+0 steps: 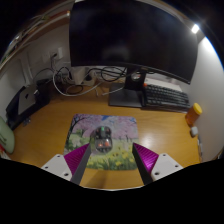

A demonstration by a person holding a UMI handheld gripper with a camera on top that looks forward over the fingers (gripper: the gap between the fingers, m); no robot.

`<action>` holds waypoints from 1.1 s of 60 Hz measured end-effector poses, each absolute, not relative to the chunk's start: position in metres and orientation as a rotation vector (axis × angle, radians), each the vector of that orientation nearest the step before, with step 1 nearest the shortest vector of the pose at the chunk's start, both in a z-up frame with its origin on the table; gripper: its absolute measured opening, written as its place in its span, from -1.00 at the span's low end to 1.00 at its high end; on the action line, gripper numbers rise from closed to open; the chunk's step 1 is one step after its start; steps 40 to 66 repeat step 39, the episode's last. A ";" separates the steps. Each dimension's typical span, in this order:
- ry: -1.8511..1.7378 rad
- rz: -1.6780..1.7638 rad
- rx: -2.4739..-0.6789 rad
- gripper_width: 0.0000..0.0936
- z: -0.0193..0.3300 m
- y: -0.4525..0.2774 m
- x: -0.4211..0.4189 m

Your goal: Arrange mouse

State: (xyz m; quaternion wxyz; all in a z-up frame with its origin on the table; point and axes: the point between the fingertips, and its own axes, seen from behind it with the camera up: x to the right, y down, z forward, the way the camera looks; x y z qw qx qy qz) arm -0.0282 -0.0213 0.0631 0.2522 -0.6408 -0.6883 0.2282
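Hand-held gripper [111,160]: hovering wide open, holding nothing.
Mouse [103,136]: sitting on mousepad [125,128], between the fingers.
Tip: closing squarely on its sides.

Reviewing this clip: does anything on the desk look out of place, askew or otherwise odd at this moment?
Nothing looks spilled or damaged. The mouse sits on the floral mouse pad, just ahead of the open gripper, near its left finger. The keyboard lies at a slant under the monitor, and cables are tangled behind.
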 end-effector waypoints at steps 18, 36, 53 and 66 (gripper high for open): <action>-1.847 0.585 -1.792 0.84 0.141 0.006 0.055; -1.839 0.577 -1.796 0.84 0.138 0.012 0.071; -1.846 0.587 -1.797 0.83 0.137 0.008 0.073; -1.846 0.587 -1.797 0.83 0.137 0.008 0.073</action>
